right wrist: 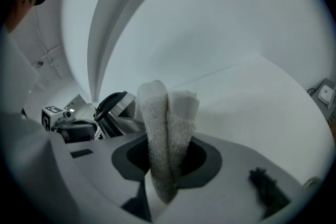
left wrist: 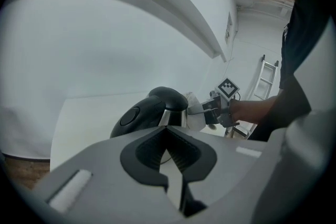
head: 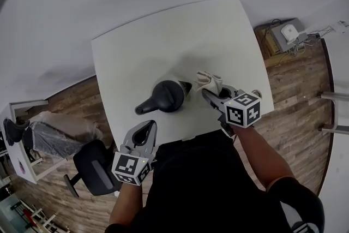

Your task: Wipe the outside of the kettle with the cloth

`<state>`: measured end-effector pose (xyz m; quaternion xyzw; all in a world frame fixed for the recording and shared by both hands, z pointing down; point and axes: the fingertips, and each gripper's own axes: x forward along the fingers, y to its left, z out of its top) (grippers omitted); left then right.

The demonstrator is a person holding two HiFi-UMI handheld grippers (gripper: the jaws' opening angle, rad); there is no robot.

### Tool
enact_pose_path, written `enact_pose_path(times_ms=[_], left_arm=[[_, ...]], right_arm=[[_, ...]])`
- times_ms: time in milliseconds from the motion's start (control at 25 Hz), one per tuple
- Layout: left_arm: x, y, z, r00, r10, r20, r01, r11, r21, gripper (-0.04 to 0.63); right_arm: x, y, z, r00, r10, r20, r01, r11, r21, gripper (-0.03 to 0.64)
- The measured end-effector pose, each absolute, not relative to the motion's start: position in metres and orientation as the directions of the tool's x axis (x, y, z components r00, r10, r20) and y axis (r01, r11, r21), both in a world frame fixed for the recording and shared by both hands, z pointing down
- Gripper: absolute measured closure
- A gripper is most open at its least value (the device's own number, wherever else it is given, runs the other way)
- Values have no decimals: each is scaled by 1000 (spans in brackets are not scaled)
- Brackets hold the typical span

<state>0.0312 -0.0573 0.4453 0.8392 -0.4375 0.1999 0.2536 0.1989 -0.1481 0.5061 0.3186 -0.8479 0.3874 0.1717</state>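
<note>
A steel kettle (head: 166, 96) with a black lid and handle stands near the front of the white table (head: 136, 57). Its handle points to the front left. My right gripper (head: 210, 94) is shut on a folded white cloth (head: 209, 82), held just right of the kettle's spout side. I cannot tell whether the cloth touches it. In the right gripper view the cloth (right wrist: 168, 123) stands up between the jaws, with the kettle (right wrist: 113, 110) behind on the left. My left gripper (head: 151, 125) is shut and holds nothing. It hovers at the table's front edge below the handle, and its view looks at the kettle (left wrist: 152, 110).
A black office chair (head: 95, 169) stands on the wooden floor left of the person. A bag-covered bundle (head: 54, 136) lies further left. At the back right, a white device (head: 289, 33) sits on a box. A ladder (left wrist: 265, 78) leans on the wall.
</note>
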Motion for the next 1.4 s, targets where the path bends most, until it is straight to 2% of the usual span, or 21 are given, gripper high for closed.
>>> enact_pose_path(times_ms=[400, 720, 1000, 1120, 1400], left_arm=[[33, -62, 476, 420, -661, 621, -907, -331, 262, 588], [6, -59, 490, 307, -712, 632, -951, -209, 226, 588], [-10, -55, 515, 337, -668, 663, -942, -234, 243, 588], [-22, -61, 525, 326, -652, 685, -945, -254, 207, 588], [-23, -62, 540, 367, -601, 710, -928, -293, 232, 588]], right_arm=[[194, -171, 562, -759, -238, 606, -626, 524, -578, 518], [188, -184, 592, -776, -72, 626, -558, 541, -629, 518], [176, -191, 605, -801, 113, 589, -501, 413, -761, 518], [165, -196, 584, -809, 113, 577, -473, 460, -752, 518], [160, -199, 524, -799, 69, 598, -437, 617, -655, 518]])
